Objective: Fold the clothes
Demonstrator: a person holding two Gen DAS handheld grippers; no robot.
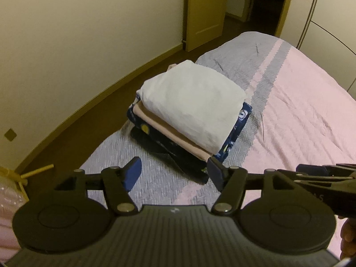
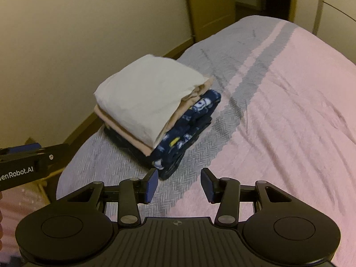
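Where the left gripper (image 2: 22, 155) enters the right view at lower left, its body reads "enRobot.AI", the start cut off. Both it and the right gripper (image 2: 179, 183) stand with jaws apart, holding nothing. Centre frame, a folded stack (image 2: 153, 113) rests on the bed (image 2: 289, 111): white piece over beige over navy print.

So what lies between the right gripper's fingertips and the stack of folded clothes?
Only bare bedspread: in the right wrist view, nothing lies between the open right gripper and the stack of folded clothes.
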